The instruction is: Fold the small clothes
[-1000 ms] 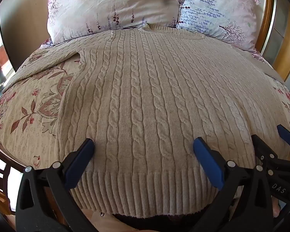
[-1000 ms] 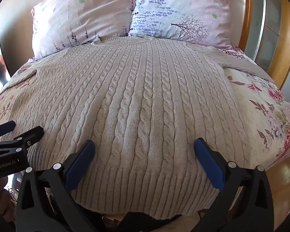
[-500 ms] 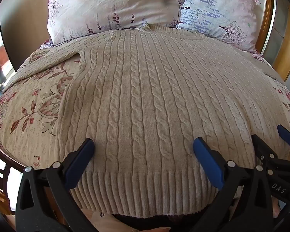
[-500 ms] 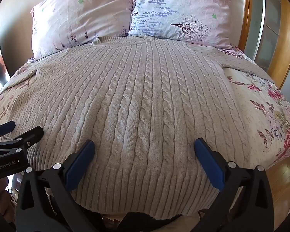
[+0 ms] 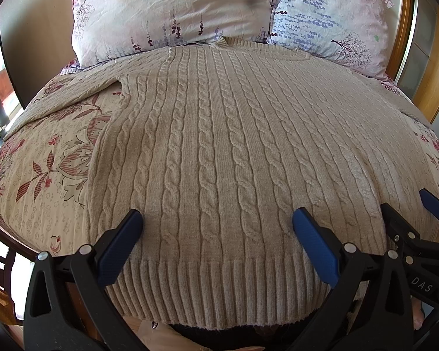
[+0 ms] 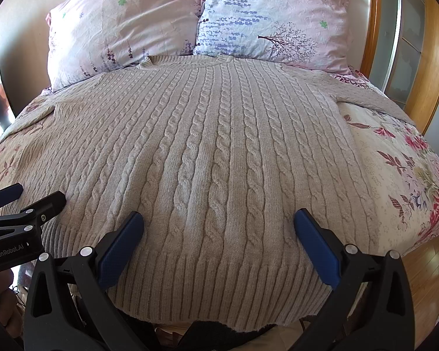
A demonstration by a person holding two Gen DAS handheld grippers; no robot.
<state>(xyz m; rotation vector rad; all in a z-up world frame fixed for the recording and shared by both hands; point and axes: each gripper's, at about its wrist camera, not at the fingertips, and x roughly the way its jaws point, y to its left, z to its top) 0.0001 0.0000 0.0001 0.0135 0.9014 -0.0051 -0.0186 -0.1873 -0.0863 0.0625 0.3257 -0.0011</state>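
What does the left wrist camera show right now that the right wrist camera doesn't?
Only the left wrist view shows the sweater's left sleeve clearly, spread over floral bedspread, and the right gripper at its right edge. Only the right wrist view shows the right sleeve, wooden floor, and the left gripper at its left edge. Both show the cable-knit sweater lying flat, two pillows, and open fingers above the ribbed hem.

Home bedroom: bed [image 5: 44, 158], pillows [image 6: 125, 26].

Both wrist views face the pillows [image 5: 172, 14], seemingly low over the sweater [image 6: 219, 158].
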